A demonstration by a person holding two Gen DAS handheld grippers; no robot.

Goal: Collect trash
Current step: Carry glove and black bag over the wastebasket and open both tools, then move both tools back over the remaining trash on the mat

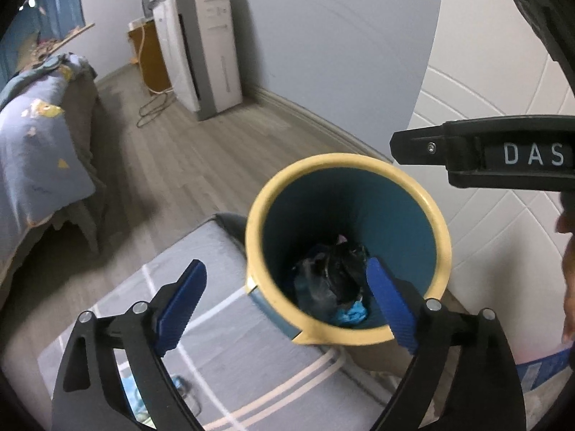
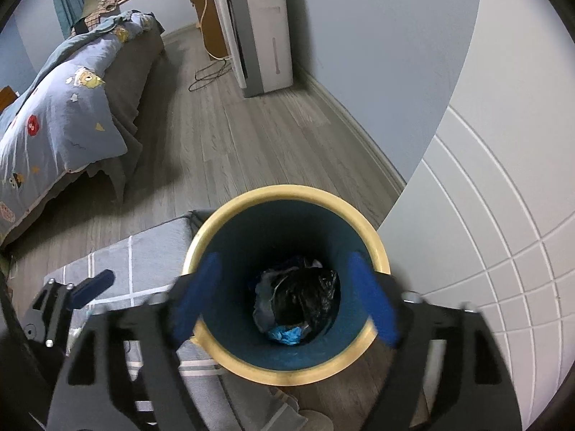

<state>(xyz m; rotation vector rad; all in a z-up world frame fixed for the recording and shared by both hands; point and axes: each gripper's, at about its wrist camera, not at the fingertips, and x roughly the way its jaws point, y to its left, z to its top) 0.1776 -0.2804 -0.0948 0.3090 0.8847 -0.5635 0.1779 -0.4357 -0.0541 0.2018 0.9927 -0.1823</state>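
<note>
A round waste bin [image 2: 287,371] with a cream-yellow rim and teal-blue inner wall stands on the wood-plank floor [image 2: 258,151], in the angle between a grey rug with white stripes [image 1: 201,323] and a white panelled door or cabinet front [image 2: 503,251]. At its bottom lies the trash — a crumpled black plastic bag [image 2: 309,296] on top, a greyish bag beside it and a bright blue scrap [image 2: 285,334] at the near edge. The right gripper [image 2: 287,300] hangs straight over the mouth of the bin, its blue-padded fingers spread nearly as wide as the rim and holding nothing; the fingers are blurred. The left gripper [image 1: 287,301] is likewise wide open and empty, set off to the rug side, so that one blue pad [image 1: 388,301] reaches over the bin's opening while the other sits above the rug. In the left wrist view the black body of the right gripper, lettered "DAS", crosses in front of the white panelling just above the bin, and part of a hand [image 1: 569,269] shows at the frame's right edge. Farther back stand a bed with a blue cartoon-print duvet [image 2: 61,122], a tall white appliance [image 2: 258,28] against the pale blue wall, a small wooden cabinet next to it, and a dark cable [image 2: 212,72] looped on the floor — all well apart from the bin.
</note>
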